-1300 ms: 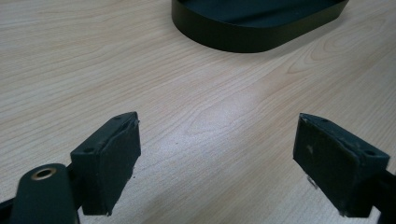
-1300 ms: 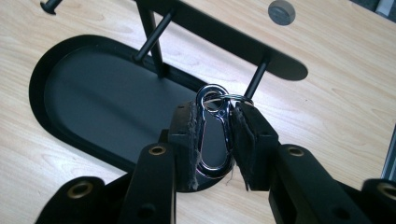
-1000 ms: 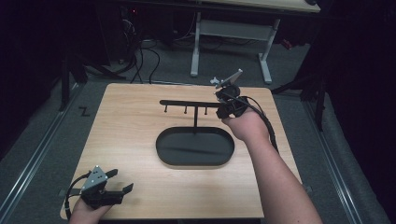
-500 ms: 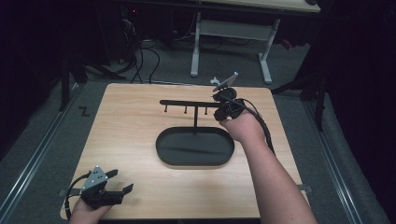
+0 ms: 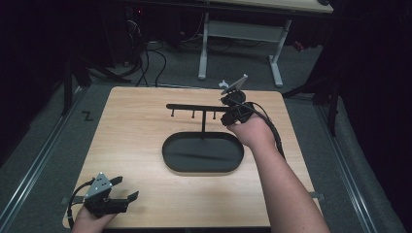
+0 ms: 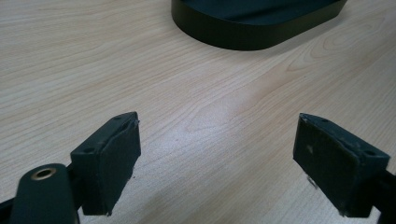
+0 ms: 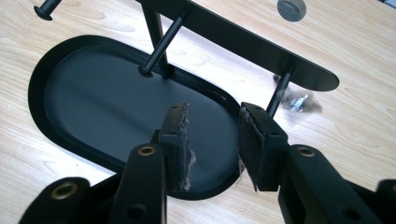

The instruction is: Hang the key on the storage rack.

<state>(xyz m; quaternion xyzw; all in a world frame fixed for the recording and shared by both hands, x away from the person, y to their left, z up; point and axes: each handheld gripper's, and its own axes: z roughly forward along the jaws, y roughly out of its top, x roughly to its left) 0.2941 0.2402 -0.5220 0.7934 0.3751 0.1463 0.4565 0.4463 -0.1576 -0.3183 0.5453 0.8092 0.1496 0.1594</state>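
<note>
High view: right gripper (image 5: 232, 104) at the rack (image 5: 194, 108) bar's end, left gripper (image 5: 119, 191) low over the worktop (image 5: 136, 131).

Left gripper view: jaws spread wide, nothing between, oval base (image 6: 254, 21) well ahead.

Right gripper view: jaws just opened narrowly, empty; a peg (image 7: 279, 93) just beyond the right jaw.
</note>
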